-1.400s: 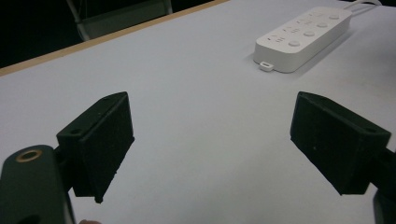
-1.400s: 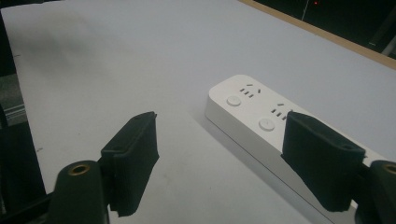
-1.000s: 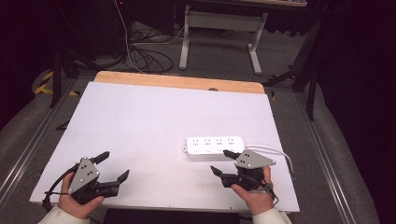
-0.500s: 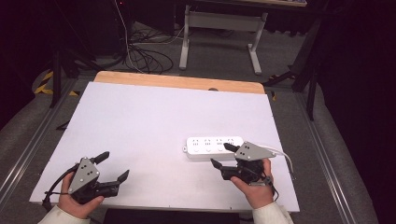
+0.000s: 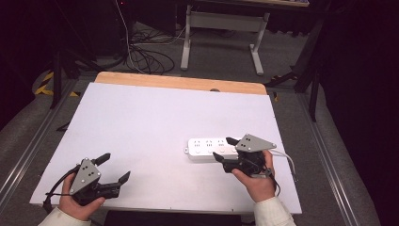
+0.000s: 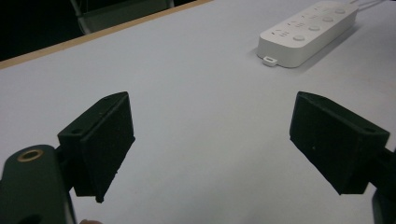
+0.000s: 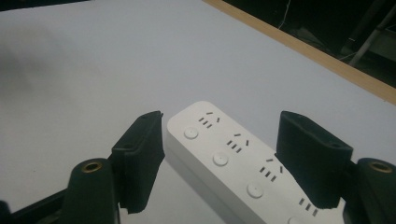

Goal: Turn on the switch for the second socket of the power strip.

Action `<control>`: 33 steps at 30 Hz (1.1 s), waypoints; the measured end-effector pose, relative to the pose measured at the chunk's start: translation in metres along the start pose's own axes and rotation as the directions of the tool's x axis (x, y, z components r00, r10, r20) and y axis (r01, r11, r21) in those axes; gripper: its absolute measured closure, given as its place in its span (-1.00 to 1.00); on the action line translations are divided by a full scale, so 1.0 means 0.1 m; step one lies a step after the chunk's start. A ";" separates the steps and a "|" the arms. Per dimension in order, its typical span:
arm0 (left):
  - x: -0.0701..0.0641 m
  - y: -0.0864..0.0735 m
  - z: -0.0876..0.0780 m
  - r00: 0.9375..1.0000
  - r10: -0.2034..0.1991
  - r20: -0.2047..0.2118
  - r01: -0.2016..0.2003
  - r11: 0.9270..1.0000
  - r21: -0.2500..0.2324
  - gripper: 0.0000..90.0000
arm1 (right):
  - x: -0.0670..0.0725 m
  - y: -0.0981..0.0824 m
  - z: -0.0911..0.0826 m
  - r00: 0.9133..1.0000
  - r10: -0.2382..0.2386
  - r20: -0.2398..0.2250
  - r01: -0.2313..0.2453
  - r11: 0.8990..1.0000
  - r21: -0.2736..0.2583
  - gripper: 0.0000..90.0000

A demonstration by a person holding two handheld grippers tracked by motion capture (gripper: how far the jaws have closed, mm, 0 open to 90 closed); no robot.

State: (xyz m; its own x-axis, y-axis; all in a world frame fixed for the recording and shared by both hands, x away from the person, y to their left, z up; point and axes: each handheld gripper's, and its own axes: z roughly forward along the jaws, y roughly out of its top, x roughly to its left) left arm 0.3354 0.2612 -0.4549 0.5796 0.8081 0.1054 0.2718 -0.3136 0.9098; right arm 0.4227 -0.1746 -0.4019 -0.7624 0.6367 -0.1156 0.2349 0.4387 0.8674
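Observation:
A white power strip [image 5: 203,147] with round buttons lies flat on the white table [image 5: 155,117], right of centre. My right gripper [image 5: 224,148] hovers over its right end, open. In the right gripper view the power strip [image 7: 233,158] runs between the two black jaws, and neither pad presses on it. My left gripper [image 5: 116,165] stands open near the front left corner with nothing between its jaws. In the left gripper view the left gripper [image 6: 210,135] frames bare table, with the power strip [image 6: 308,35] far off at the upper right.
The strip's white cable [image 5: 285,157] trails off to the right, toward the table's right edge. A wooden strip [image 5: 179,83] borders the far edge. Beyond it are a desk frame [image 5: 221,28] and loose cables [image 5: 141,54] on the floor.
My right gripper has moved away from the front edge and a little up, so its jaws now stand over the power strip's right end. The left gripper has stayed put.

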 end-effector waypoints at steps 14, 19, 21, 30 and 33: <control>0.00 0.00 0.00 1.000 -0.006 0.001 0.006 1.000 0.001 -0.69 | -0.20 0.04 0.04 0.998 0.056 0.008 -0.055 0.998 -0.006 -0.17; 0.00 0.00 0.01 1.000 -0.005 0.001 0.005 1.000 0.001 -0.69 | -0.25 0.02 0.05 0.998 0.057 0.025 -0.058 0.998 0.007 0.03; 0.00 0.00 0.01 1.000 -0.004 0.001 0.004 1.000 0.002 -0.69 | -0.25 0.02 0.05 0.998 0.053 0.036 -0.053 0.999 0.007 0.14; 0.00 -0.01 0.02 1.000 -0.001 -0.002 0.001 1.000 0.011 -0.68 | -0.26 -0.01 0.15 0.991 -0.037 0.126 0.023 0.993 0.112 1.00; 0.01 -0.01 0.02 1.000 -0.002 -0.001 0.002 1.000 0.013 -0.68 | -0.28 -0.01 0.18 0.992 -0.040 0.117 0.026 0.993 0.116 1.00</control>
State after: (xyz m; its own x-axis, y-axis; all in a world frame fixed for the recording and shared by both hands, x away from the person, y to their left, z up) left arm 0.3369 0.2611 -0.4563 0.5782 0.8092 0.1039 0.2828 -0.3182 0.9049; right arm 0.4545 -0.1815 -0.4076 -0.6953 0.6886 -0.2059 0.2831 0.5257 0.8022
